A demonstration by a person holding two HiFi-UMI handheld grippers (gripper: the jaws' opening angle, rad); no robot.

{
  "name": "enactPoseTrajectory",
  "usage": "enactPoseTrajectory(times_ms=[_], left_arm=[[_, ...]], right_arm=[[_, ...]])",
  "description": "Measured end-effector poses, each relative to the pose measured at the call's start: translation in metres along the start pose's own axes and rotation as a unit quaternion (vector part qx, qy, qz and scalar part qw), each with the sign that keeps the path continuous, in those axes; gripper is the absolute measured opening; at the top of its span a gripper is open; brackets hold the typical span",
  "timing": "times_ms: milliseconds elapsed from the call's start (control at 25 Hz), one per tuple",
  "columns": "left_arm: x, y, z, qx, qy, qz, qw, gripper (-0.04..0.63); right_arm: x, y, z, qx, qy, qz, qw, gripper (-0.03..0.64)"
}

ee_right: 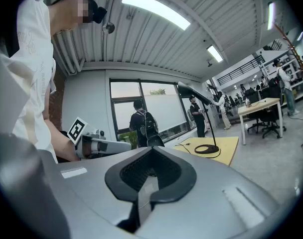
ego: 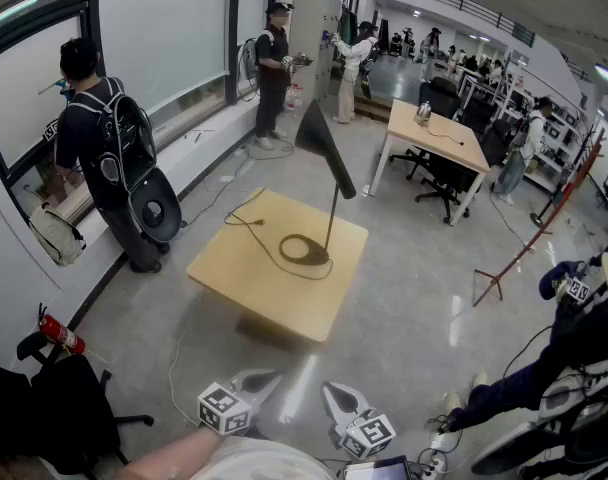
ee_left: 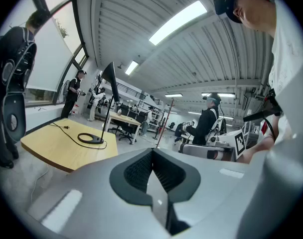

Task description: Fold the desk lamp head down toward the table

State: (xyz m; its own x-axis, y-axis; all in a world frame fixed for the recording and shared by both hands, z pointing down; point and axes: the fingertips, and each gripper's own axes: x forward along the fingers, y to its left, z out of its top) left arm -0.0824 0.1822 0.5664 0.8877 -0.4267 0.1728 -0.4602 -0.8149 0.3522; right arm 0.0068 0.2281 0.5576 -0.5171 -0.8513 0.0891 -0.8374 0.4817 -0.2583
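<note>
Left gripper (ego: 265, 379) and right gripper (ego: 333, 393) held level, closed, empty.

Head view: cam up high, looks fwd + steeply down. The square light-wood table (ego: 284, 303) lies well ahead at mid-frame. The left gripper (ego: 267, 378) and right gripper (ego: 332, 396) sit at the bottom edge, close under the cam.

Left gripper view: cam rides right behind its own jaws, low, approx level. The table w/ the black cone-shaded desk lamp (ee_left: 110, 74) is far off at frame left.

Right gripper view: same setup, low + level, w/ table + lamp far off at frame right.

All 3 views share the table + lamp. Each gripper view also catches the other gripper alongside.
</note>
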Motion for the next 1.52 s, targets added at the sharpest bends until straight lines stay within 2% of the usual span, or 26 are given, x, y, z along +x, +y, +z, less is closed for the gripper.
enactPoseTrajectory(times_ms=[240,520,840,1040,1160,1280,1520], left_arm=[[-0.011,0.000,-0.007,-0.017,0.001,0.006,0.9998,0.002],[-0.004,-0.001,0.002,-0.005,-0.007,0.000,1.0000,0.002],[-0.005,0.008,-0.004,-0.002,0.002,0.000,1.0000,0.002],[0.001,0.001,-0.002,0.003,0.003,-0.005,1.0000,0.002],[0.000,0.005,-0.001,0.000,0.001,0.000,1.0000,0.002],[0.000,0.007,-0.002,-0.001,0.001,0.006,1.0000,0.002],[0.003,0.004,-0.002,0.008,0.003,0.005,1.0000,0.002]], right_arm=[[-0.001,-0.002,0.000,0.021,-0.024,-0.001,1.000,0.014],[0.004,-0.004,-0.008,0.019,-0.010,-0.003,1.000,0.014],[0.007,-0.008,-0.011,0.022,-0.012,-0.020,0.999,0.014],[0.001,-0.023,-0.012,0.038,-0.014,-0.050,0.998,0.012],[0.002,-0.024,-0.012,0.038,-0.015,-0.049,0.998,0.012],[0.003,-0.026,-0.013,0.026,-0.008,-0.052,0.998,0.012],[0.006,-0.019,-0.007,-0.029,0.011,-0.050,0.998,0.012]])
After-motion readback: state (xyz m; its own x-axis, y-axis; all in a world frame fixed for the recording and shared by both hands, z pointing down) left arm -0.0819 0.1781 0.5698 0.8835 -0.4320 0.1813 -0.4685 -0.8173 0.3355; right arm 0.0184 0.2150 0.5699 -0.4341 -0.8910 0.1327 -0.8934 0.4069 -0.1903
